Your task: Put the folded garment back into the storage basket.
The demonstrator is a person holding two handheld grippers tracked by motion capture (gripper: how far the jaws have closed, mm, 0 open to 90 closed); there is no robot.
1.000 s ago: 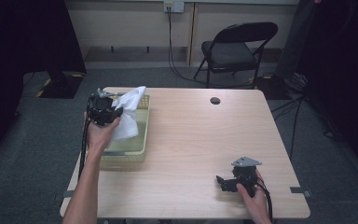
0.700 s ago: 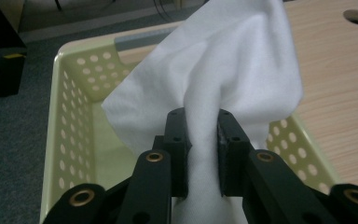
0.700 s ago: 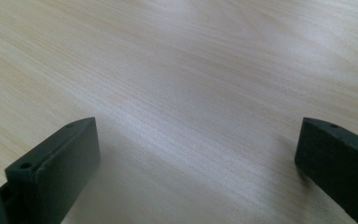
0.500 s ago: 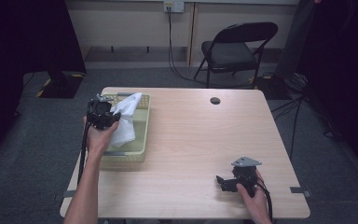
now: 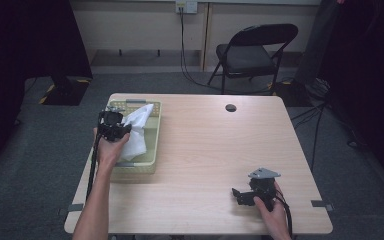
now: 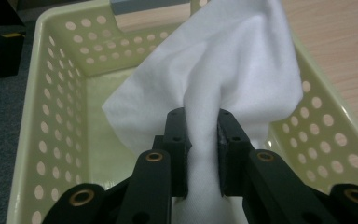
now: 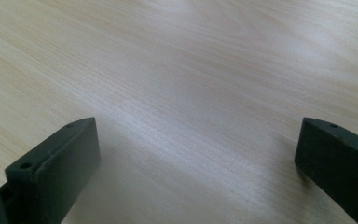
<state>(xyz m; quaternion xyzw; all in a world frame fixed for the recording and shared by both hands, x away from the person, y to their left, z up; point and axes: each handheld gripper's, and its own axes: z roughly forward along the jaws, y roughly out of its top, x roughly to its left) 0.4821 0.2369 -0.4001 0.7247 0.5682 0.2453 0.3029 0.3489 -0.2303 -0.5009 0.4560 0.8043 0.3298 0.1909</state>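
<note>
- Room: grey carpet floor (image 5: pixel 40 165) fills the frame edges, beige wall (image 5: pixel 145 25) along the top with a power outlet (image 5: pixel 186 6) at top centre, cable hanging below it.
- Light wood table (image 5: pixel 210 150) in the frame centre, bare grain, small dark round cap (image 5: pixel 230 107) in its upper middle.
- Black folding chair (image 5: pixel 252 52) upper right, behind the table.
- Pale yellow perforated basket (image 5: pixel 152 135) on the table's left side.
- White cloth (image 5: pixel 137 130) hangs over the basket interior, clamped by the left gripper (image 6: pixel 201 144), jaws pinching a bunched fold.
- Right gripper (image 5: pixel 241 196) lower right, on the table, jaws spread wide, nothing between.
- No readable writing or labels anywhere.
</note>
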